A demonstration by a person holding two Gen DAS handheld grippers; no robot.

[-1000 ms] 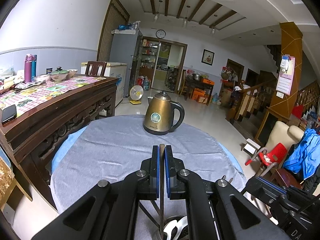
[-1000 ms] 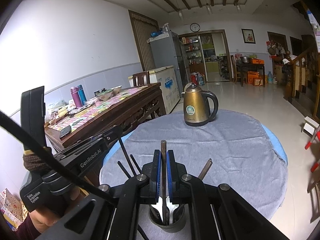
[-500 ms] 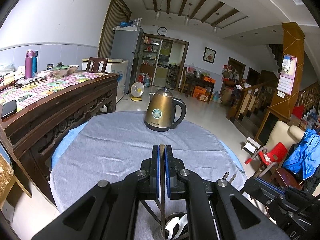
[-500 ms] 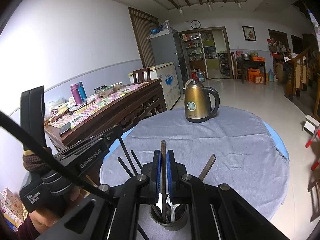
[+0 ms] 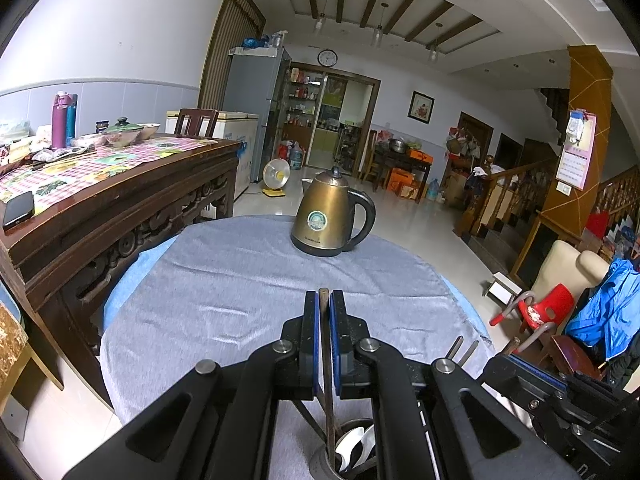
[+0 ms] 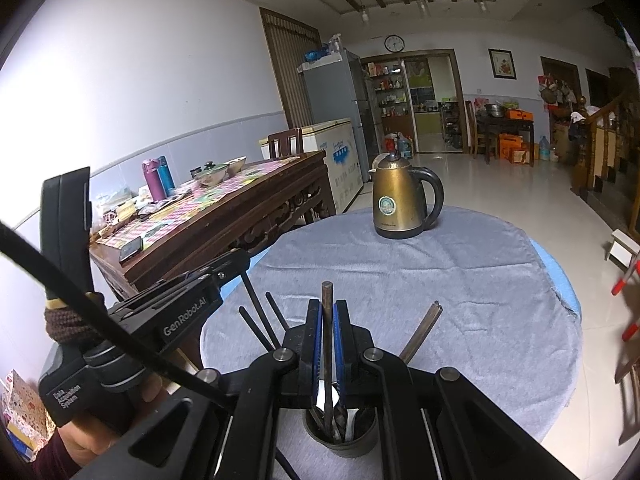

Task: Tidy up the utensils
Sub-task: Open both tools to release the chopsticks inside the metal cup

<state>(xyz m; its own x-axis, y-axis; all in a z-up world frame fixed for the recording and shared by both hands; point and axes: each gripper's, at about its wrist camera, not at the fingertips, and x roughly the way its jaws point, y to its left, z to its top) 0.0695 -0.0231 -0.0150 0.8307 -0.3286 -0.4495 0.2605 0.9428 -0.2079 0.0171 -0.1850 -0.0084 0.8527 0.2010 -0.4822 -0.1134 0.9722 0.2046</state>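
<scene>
A round dark utensil cup [image 6: 340,438] stands on the grey cloth at the near edge; it also shows in the left wrist view [image 5: 348,454]. It holds white spoons [image 5: 352,444], dark chopsticks [image 6: 256,326] and a brown handle [image 6: 422,332]. My left gripper [image 5: 324,300] is shut on a thin brown chopstick [image 5: 328,396] whose lower end is in the cup. My right gripper [image 6: 328,308] is shut on a brown chopstick [image 6: 327,356] that stands upright in the cup. The left gripper's body [image 6: 168,320] is close at the left in the right wrist view.
A brass kettle [image 5: 330,216] stands at the far side of the round table [image 5: 224,280]. A carved wooden sideboard [image 5: 120,200] with bottles, bowls and a phone is at the left. A red chair [image 5: 536,308] and a blue jacket are at the right.
Both grippers have dipped a little with their chopsticks; the kettle sits higher in both views. Grips are unchanged.
</scene>
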